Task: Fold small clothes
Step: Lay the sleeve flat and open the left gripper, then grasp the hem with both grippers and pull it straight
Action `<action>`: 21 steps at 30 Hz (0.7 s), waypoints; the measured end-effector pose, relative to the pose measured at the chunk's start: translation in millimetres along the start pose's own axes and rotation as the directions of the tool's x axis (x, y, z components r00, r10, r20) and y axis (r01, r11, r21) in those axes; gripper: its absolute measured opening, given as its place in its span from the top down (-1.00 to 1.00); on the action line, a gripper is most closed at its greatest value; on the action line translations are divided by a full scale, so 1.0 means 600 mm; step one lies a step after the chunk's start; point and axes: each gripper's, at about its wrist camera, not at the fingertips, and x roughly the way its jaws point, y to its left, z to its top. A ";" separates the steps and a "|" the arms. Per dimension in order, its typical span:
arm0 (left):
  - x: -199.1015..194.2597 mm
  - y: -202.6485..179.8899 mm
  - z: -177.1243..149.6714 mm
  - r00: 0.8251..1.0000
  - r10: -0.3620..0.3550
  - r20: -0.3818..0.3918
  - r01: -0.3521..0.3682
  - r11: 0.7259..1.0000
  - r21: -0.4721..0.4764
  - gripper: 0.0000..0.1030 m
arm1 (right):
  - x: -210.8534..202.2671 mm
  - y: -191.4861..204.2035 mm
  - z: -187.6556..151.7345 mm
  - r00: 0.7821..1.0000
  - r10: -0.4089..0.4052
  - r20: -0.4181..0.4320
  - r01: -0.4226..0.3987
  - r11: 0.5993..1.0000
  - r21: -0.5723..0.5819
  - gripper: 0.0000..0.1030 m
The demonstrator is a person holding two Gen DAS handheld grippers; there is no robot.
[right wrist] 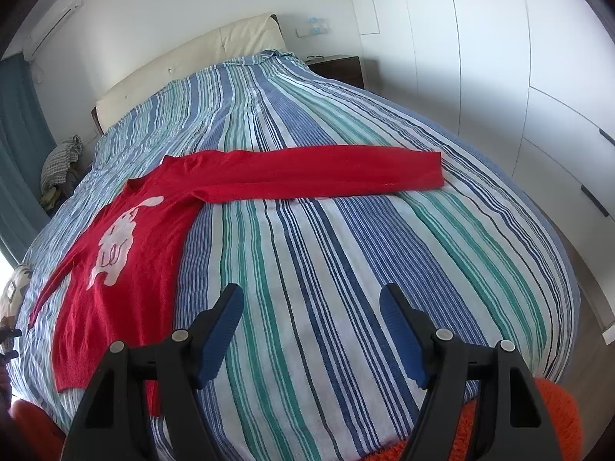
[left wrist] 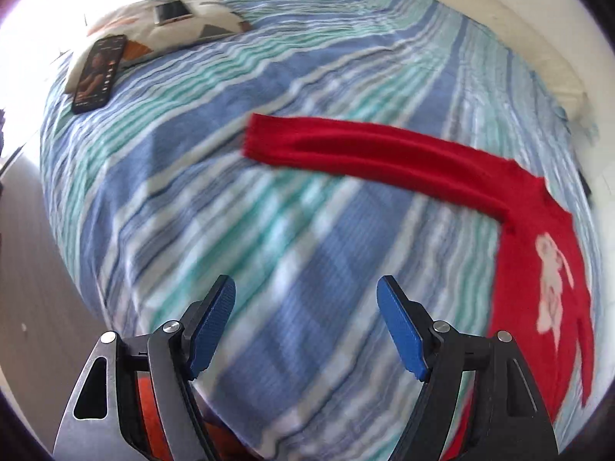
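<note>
Both grippers empty, jaws spread wide, hovering over the striped bedspread (right wrist: 307, 269). Nothing between my left gripper (left wrist: 306, 299) pads but blanket; same for my right gripper (right wrist: 311, 307). Red sweater (right wrist: 127, 253) lies flat on the bed, white animal print up, ahead and to the left of my right gripper, ahead and to the right of my left one (left wrist: 538, 269). One sleeve (right wrist: 326, 173) stretches straight out across the stripes, well ahead of the right fingers. Left view is motion-blurred. Phone (left wrist: 98, 73) rests near a pillow (left wrist: 173, 27) far left.
</note>
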 end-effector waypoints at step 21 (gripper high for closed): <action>0.034 -0.195 -0.207 0.917 -0.283 -0.279 0.370 0.865 0.338 0.02 | 0.113 0.164 -0.111 0.740 0.503 -0.446 -0.522 0.848 0.092 -0.41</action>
